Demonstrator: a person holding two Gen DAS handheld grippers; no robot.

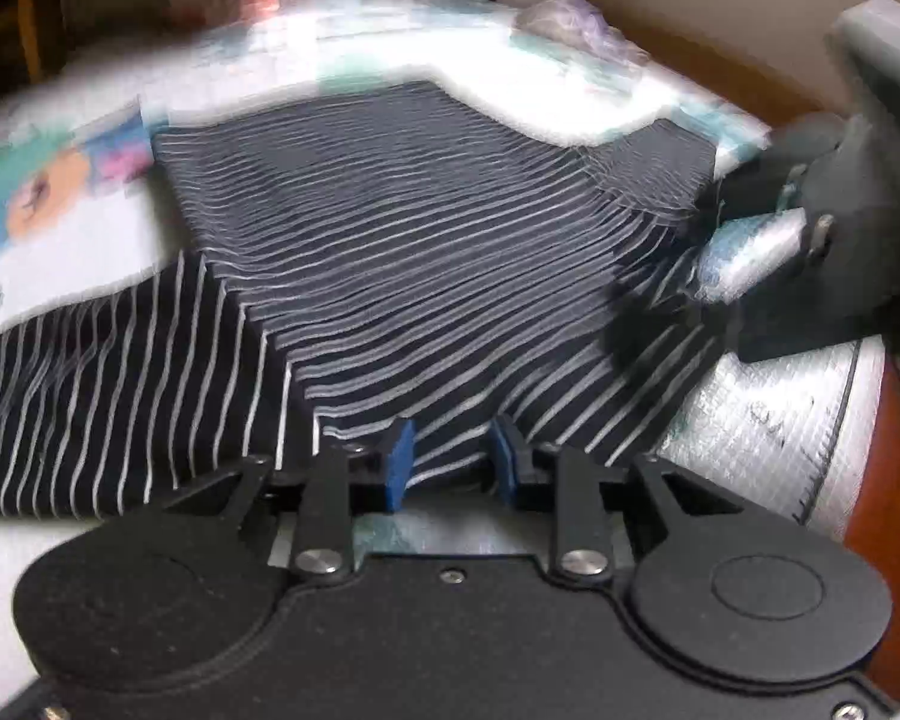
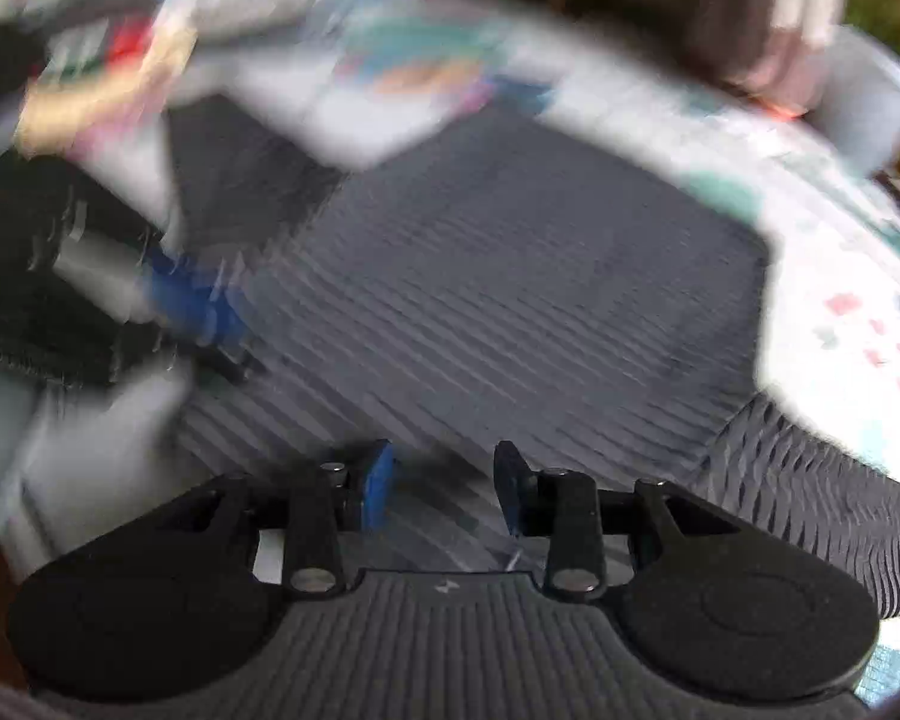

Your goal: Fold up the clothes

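A black shirt with thin white stripes (image 1: pixel 402 252) lies spread on a white patterned sheet (image 1: pixel 66 252), one sleeve out to the left. My left gripper (image 1: pixel 450 462) is at its near hem, blue pads apart with a fold of fabric between them. My right gripper (image 2: pixel 444 483) hovers over the same shirt (image 2: pixel 510 276), blurred by motion, pads apart and empty. The right gripper also shows in the left wrist view (image 1: pixel 750 264) at the shirt's right edge. The left gripper also shows in the right wrist view (image 2: pixel 198 306).
The sheet (image 2: pixel 840 276) has colourful cartoon prints. A silvery padded mat (image 1: pixel 768 414) and a brown wooden edge (image 1: pixel 894 480) lie at the right. Other bundled items (image 1: pixel 570 18) sit at the far side, with furniture behind.
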